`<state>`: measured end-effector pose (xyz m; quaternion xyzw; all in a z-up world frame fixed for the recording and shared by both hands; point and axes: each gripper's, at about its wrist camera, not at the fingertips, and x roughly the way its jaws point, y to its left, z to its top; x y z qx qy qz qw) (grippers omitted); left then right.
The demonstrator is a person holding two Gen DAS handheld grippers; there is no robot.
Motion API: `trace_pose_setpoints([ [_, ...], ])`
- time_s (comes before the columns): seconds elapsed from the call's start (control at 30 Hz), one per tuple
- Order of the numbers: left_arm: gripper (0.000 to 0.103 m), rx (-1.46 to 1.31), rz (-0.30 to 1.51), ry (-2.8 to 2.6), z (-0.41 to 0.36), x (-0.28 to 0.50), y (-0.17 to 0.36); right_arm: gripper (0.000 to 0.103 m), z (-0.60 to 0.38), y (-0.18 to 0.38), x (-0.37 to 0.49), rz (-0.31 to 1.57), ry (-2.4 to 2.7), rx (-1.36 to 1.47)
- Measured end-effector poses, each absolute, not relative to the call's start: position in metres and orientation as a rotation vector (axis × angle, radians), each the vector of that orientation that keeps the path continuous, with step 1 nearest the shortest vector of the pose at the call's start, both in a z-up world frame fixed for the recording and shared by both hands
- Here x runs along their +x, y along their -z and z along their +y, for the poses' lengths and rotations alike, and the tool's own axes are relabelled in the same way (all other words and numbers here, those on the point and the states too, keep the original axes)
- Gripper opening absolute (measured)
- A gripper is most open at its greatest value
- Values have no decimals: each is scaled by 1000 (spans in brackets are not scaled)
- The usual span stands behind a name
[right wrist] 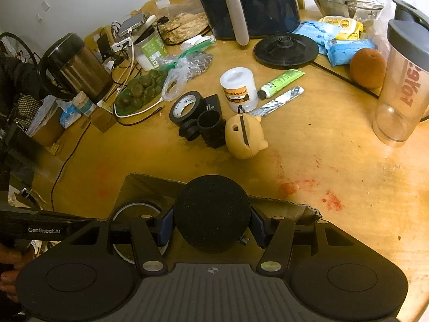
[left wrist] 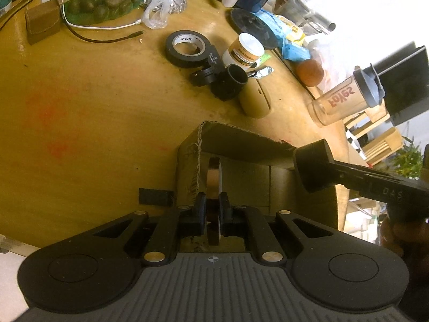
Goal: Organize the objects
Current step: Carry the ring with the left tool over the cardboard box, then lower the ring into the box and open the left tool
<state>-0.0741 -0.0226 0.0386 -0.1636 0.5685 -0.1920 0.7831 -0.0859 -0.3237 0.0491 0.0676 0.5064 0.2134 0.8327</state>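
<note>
Cardboard box, open-topped at lower centre of both views, is being loaded: a thin copper-toned tape roll is pinched edge-on by the nearly closed left gripper, a round black puck clamped by the half-open right gripper. Each should be lowered clear of the box's torn, corrugated rim before release.

Wood table looking worn, stained red. Cardboard box showing torn, rough edges. Black puck looking matt, grainy. Shaker showing clear glossy plastic. Kettle shining as brushed metal. Tape looking glossy.
</note>
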Motion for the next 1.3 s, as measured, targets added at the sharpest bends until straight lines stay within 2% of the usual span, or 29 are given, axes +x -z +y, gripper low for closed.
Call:
trace_pose_setpoints([
  [0.23, 11, -322, 1226, 409, -27, -72, -42, 60, -328, -48, -84, 1075, -445, 152],
  [0.37, 21, -316, 1222, 425, -30, -72, -42, 60, -329, -47, -85, 1080, -445, 155],
  [0.5, 26, -292, 1220, 429, -35, -72, -43, 60, -329, -47, -85, 1079, -445, 156],
  [1.3, 27, -250, 1227, 417, -43, -71, -45, 60, -339, -43, -88, 1089, -437, 172],
])
